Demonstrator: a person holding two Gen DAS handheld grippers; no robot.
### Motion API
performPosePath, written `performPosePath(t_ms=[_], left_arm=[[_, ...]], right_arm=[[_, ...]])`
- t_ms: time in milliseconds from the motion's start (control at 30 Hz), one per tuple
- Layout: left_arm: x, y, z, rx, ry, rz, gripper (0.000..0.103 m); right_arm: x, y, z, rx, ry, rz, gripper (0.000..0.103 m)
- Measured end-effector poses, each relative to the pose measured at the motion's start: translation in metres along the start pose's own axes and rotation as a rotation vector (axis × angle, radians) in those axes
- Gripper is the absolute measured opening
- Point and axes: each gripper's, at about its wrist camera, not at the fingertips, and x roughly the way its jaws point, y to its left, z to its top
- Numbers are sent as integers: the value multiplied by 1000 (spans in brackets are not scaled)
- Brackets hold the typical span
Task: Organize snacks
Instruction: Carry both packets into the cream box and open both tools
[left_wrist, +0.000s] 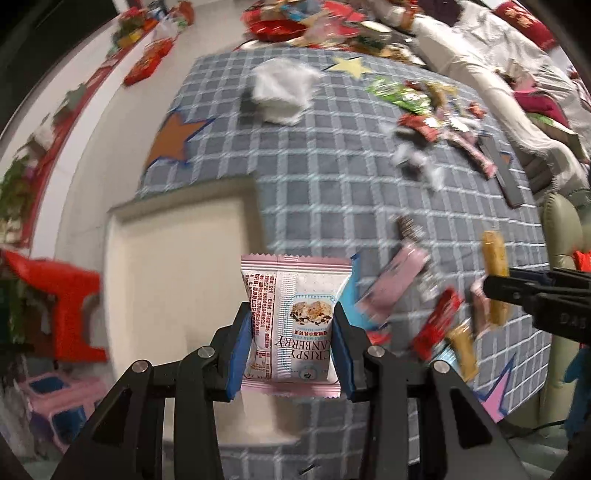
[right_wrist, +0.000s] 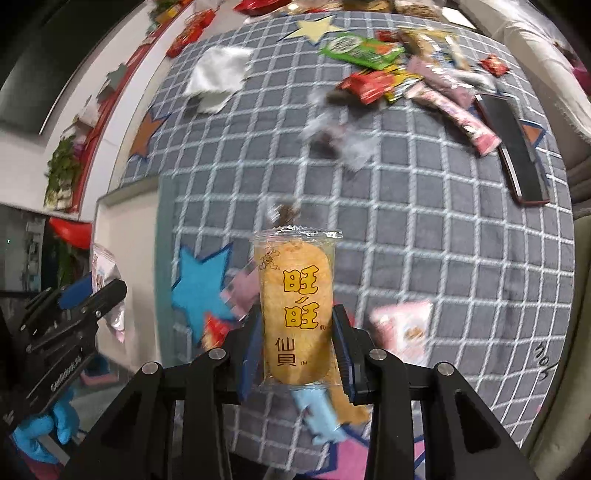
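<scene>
Both light, crinkly and crushable: left gripper (left_wrist: 291, 332) clamped mid-pack on pink-white cranberry crisp foil packet (left_wrist: 293, 314), right gripper (right_wrist: 295, 345) on clear-wrapped yellow rice cracker (right_wrist: 295, 314), held above grey checked mat (right_wrist: 443, 221).

Motion blur smears the loose snack packets (left_wrist: 439, 325) beside the checked cloth (left_wrist: 314, 192); their labels cannot be read.

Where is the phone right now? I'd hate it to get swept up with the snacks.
In the right wrist view the phone lies flat at the far right edge of the checked blanket, right beside a long pink snack bar from the snack pile.
</scene>
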Motion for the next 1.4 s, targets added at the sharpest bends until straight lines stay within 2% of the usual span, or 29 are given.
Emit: performPosePath(t_ms=[267,500,733,1100,1300,1400], left_arm=[[-8,62,-47,-90,44,48,44],[-3,93,-65,-158,68,50,44],[12,108,-76,-171,100,54,44],[43,120,-90,-180,170,70,43],[63,116,-94,-164,211,66,43],[68,114,-98,-148,221,61,44]], right_arm=[[2,62,-11,-107,53,31,38],[18,124,-16,-239,107,57,38],[48,171,-15,-328,184,76,38],[123,211,-9,-301,296,133,38],[152,218,-19,-311,364,69,38],[153,210,-23,-276,380,81,38]])
